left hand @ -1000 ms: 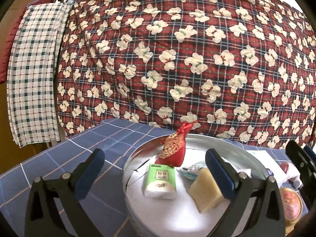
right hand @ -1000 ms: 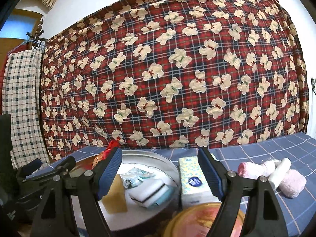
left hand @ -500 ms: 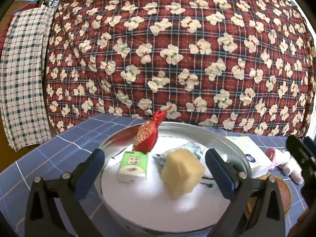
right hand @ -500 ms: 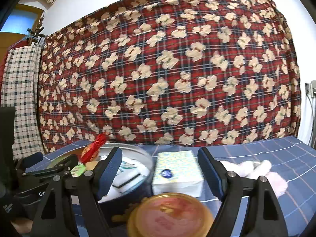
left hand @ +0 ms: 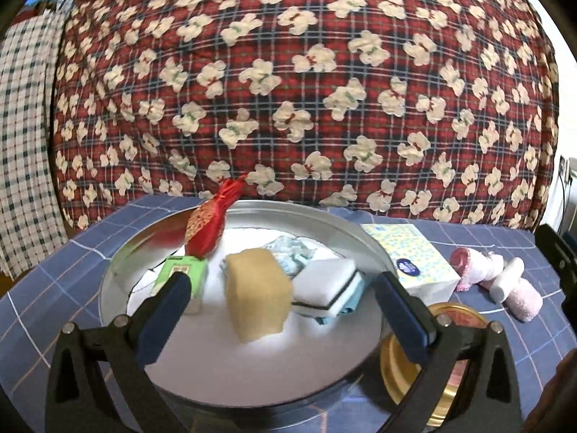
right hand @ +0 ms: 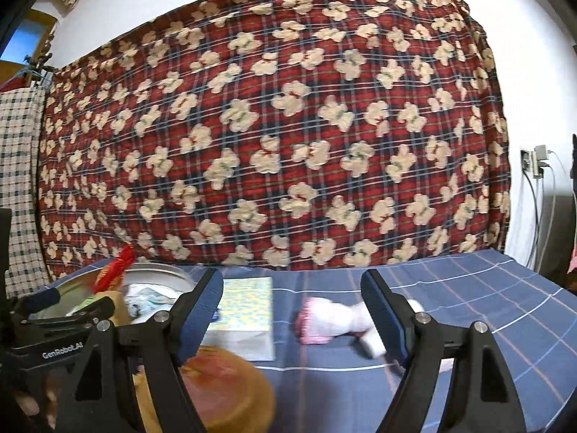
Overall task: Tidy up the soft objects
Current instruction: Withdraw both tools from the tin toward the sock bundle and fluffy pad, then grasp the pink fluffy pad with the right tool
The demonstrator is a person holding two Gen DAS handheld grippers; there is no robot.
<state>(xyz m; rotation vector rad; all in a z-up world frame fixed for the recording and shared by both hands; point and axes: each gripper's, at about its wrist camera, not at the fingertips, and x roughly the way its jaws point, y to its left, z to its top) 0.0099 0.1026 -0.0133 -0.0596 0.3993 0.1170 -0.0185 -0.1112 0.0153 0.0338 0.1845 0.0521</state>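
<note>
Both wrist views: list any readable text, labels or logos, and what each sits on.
"GenRobot.AI": white print on the body of the left gripper, seen in the right wrist view.
Green tissue pack in the metal basin: printed label, too small to read.
Tissue box: round blue logo, lettering blurred.
Gold tin lid: nothing legible.

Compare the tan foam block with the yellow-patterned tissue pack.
The tan foam block lies inside the round metal tray; the yellow-patterned tissue pack lies outside, on the blue checked cloth. The block is plain, the pack printed. Both are boxy, and neither is gripped.
</note>
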